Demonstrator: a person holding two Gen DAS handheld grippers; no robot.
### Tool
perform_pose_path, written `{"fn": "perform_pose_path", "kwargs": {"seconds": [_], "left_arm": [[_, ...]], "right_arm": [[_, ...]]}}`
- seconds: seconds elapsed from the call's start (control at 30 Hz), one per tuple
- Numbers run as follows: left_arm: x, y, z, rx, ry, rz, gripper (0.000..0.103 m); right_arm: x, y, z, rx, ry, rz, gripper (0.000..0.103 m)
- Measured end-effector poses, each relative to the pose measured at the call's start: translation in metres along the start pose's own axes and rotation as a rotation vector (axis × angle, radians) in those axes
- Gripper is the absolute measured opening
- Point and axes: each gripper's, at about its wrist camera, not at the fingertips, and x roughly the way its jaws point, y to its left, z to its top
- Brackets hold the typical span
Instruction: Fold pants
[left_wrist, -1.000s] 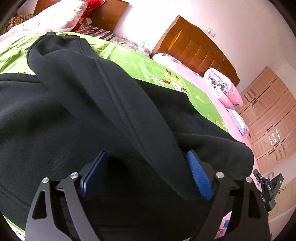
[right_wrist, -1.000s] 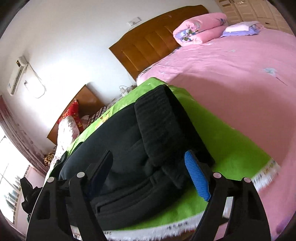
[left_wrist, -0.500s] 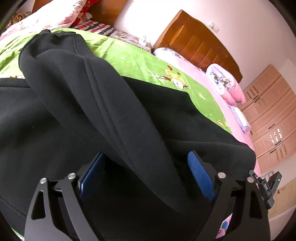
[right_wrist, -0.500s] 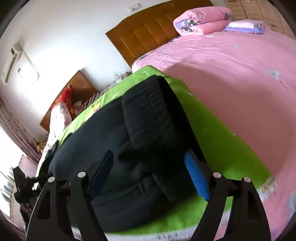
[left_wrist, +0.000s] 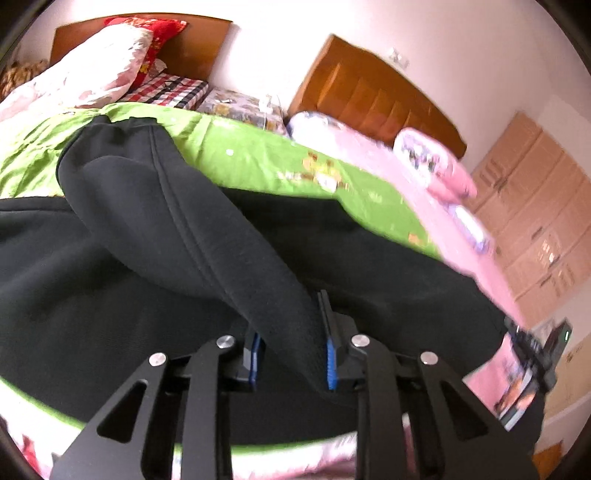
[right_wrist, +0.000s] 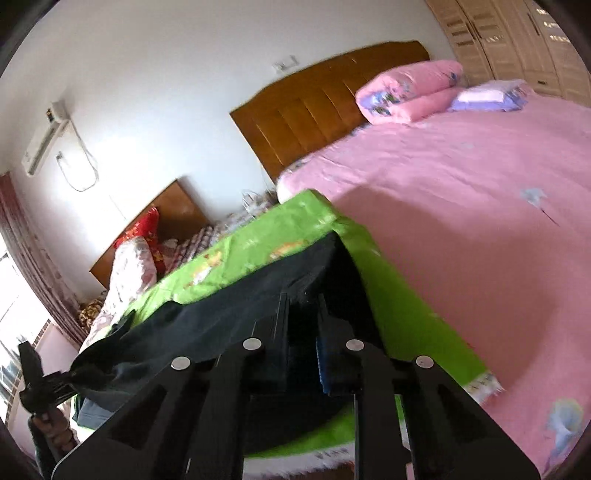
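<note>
Black fleece pants (left_wrist: 155, 206): spread over the green printed sheet (left_wrist: 258, 158) on the bed, reaching its near edge. Left gripper (left_wrist: 291, 354): jaws closing, pinching a raised fold of the pants. Right gripper (right_wrist: 301, 354): clamped tight on the pants' dark fabric at the sheet's near corner.

Black pants (left_wrist: 155, 280) spread across green sheet, one leg doubled over top, near edge lifted.

Black pants (left_wrist: 192, 221) on a cartoon-printed green sheet (left_wrist: 258, 155), pink bedspread (right_wrist: 461, 221), blue-padded black fingers (left_wrist: 330, 363)
</note>
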Motion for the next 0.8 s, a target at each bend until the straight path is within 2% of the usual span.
{"fn": "perform_pose_path", "kwargs": {"seconds": [0.1,0.17,0.2,0.23,0.3,0.37,0.43,0.53,0.57,0.6,0.63,0.73,0.8], "left_arm": [[0.015,0.008,-0.027,0.022,0.081,0.053,0.025],[0.028,0.018,-0.040,0.005,0.126,0.061,0.028],[0.025,0.019,-0.044,0.027,0.080,0.053,0.028],[0.025,0.016,-0.046,0.052,0.080,0.063,0.028],[0.026,0.012,-0.044,0.070,0.081,0.060,0.038],[0.024,0.009,-0.043,0.075,0.071,0.050,0.061],[0.022,0.008,-0.041,0.088,0.049,0.079,0.064],[0.016,0.010,-0.037,0.067,0.026,0.075,0.066],[0.016,0.010,-0.035,0.066,0.025,0.082,0.069],[0.019,0.009,-0.034,0.071,0.030,0.097,0.071],[0.023,0.009,-0.034,0.075,0.039,0.112,0.071],[0.030,0.006,-0.039,0.123,0.052,0.150,0.072],[0.034,-0.003,-0.043,0.196,0.052,0.207,0.072]], "right_arm": [[0.015,-0.009,-0.017,-0.002,0.067,-0.051,0.018],[0.019,-0.016,-0.025,0.009,0.077,-0.067,0.018],[0.019,-0.019,-0.026,0.020,0.075,-0.060,0.019],[0.019,-0.021,-0.025,0.024,0.078,-0.071,0.019],[0.017,-0.022,-0.023,0.018,0.080,-0.108,0.023],[0.012,-0.020,-0.021,0.021,0.069,-0.105,0.023],[0.003,-0.012,-0.021,-0.004,0.049,-0.117,0.026],[-0.005,0.008,-0.022,-0.076,0.009,-0.126,0.039],[-0.006,0.019,-0.025,-0.110,-0.006,-0.125,0.057],[-0.007,0.029,-0.027,-0.147,-0.018,-0.124,0.080],[-0.007,0.039,-0.031,-0.192,-0.033,-0.124,0.086],[-0.001,0.071,-0.046,-0.343,-0.065,-0.202,0.086],[0.009,0.090,-0.061,-0.423,-0.048,-0.189,0.086]]}}
